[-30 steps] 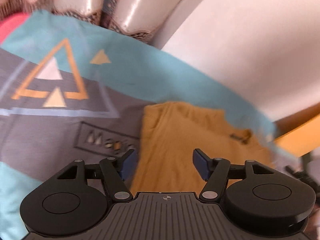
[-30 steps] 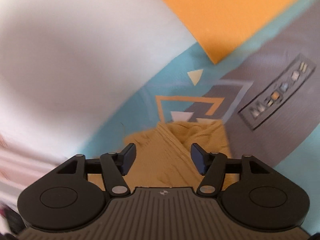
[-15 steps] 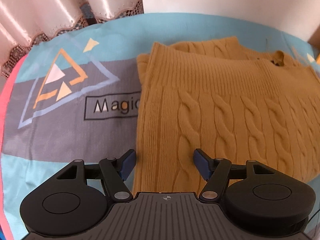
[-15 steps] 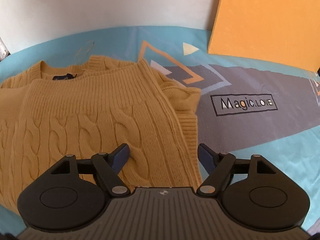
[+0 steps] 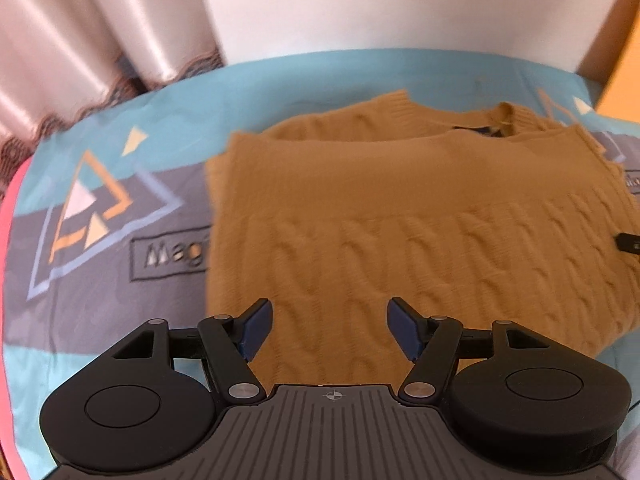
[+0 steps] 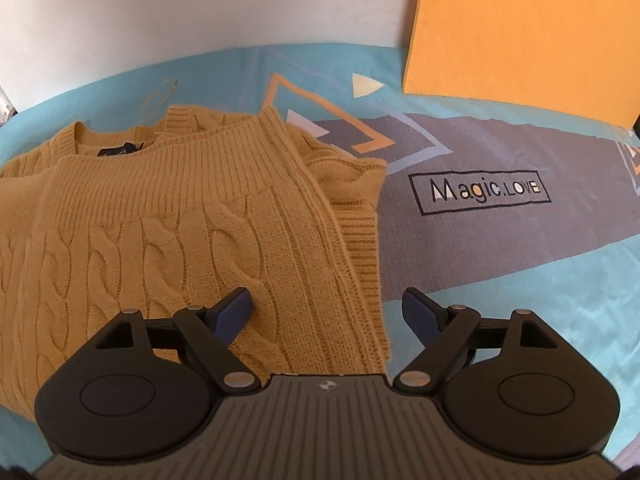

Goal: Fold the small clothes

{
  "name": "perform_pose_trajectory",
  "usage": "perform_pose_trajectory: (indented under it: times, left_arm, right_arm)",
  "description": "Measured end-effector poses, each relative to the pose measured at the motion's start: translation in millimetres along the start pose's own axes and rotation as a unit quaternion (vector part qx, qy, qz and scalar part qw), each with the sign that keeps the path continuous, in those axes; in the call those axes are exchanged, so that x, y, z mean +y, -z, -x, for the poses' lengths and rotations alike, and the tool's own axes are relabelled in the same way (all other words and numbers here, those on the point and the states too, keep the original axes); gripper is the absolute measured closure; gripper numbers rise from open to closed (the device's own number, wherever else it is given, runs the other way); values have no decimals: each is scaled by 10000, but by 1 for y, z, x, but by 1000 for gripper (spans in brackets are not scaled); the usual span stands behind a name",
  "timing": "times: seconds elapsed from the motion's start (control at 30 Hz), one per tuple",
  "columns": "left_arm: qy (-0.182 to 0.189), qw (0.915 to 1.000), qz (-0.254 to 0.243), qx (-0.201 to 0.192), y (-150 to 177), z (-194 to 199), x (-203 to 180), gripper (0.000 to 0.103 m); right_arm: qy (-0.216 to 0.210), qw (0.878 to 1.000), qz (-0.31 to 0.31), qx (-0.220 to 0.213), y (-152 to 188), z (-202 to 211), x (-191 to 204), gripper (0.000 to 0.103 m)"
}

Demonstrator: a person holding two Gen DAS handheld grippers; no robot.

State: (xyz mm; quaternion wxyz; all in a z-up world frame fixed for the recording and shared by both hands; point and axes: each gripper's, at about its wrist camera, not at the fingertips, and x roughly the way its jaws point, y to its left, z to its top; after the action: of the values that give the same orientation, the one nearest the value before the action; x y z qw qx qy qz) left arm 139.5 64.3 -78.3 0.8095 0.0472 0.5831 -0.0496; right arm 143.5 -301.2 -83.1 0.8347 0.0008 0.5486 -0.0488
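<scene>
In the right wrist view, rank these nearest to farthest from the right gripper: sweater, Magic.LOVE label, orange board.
From the right gripper, jaws open:
1. sweater, directly under the fingers and spreading left.
2. Magic.LOVE label, on the mat, ahead to the right.
3. orange board, at the far right edge.

— What sort of place are you working in?
— You're in a home: lace-trimmed curtains point(image 5: 80, 68), a plain white wall point(image 6: 200, 12), and a printed "Magic.LOVE" mat point(image 6: 520, 240).

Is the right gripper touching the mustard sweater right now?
Cannot tell. In the right wrist view the open right gripper hangs over the mustard cable-knit sweater's edge with nothing pinched between its fingers, but neither view shows clearly whether they rest on the knit.
</scene>
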Motion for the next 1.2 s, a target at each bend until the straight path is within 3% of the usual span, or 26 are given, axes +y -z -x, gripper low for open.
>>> perform_pose_trajectory:
  times: [0.17,0.3,0.37,0.47,0.57,0.6,0.63,0.77,0.93,0.97,1.03,1.13,1.2]
  left_arm:
    - [212,9996,-200,15,-11,-7,-32,0]
    - [301,9985,-414,201,-13,-29,-58,0]
    - [91,9978,-534,390,-10,-45,-68,0]
    - [-44,9972,-688,282,-7,-49,-76,0]
    - [-124,9967,-751,281,-9,-51,-81,0]
    - [-138,9967,-750,286,-10,-52,-82,0]
    - [-147,9967,-741,296,-11,-53,-83,0]
    - [-126,9969,-720,306,-12,-55,-79,0]
    - [-94,9972,-687,288,-11,-55,-78,0]
    - [-92,9972,-679,285,-11,-55,-78,0]
    - [-92,9973,-667,282,-11,-55,-77,0]
    - [-77,9975,-653,265,-12,-55,-76,0]
    - [-59,9977,-636,238,-11,-55,-76,0]
  right_arm:
    - [-168,9998,-113,38,0,-6,-6,16]
    - [-852,9953,-457,-67,4,-15,-20,11]
    - [-1316,9865,-976,-73,10,-25,-38,10]
    - [-1807,9672,-1784,-15,26,-39,-66,8]
    - [-2213,9540,-2016,-174,37,-43,-78,8]
    - [-2356,9501,-2038,-177,38,-45,-79,11]
    - [-2548,9442,-2080,-154,37,-46,-81,31]
    - [-3177,9148,-2494,-23,36,-55,-87,34]
    - [-3525,8808,-3159,49,41,-70,-102,32]
    - [-3531,8768,-3262,79,40,-72,-102,38]
    - [-3381,8842,-3218,154,37,-72,-99,58]
    - [-3432,8819,-3228,162,35,-65,-95,66]
    - [-3571,8728,-3326,93,33,-55,-94,68]
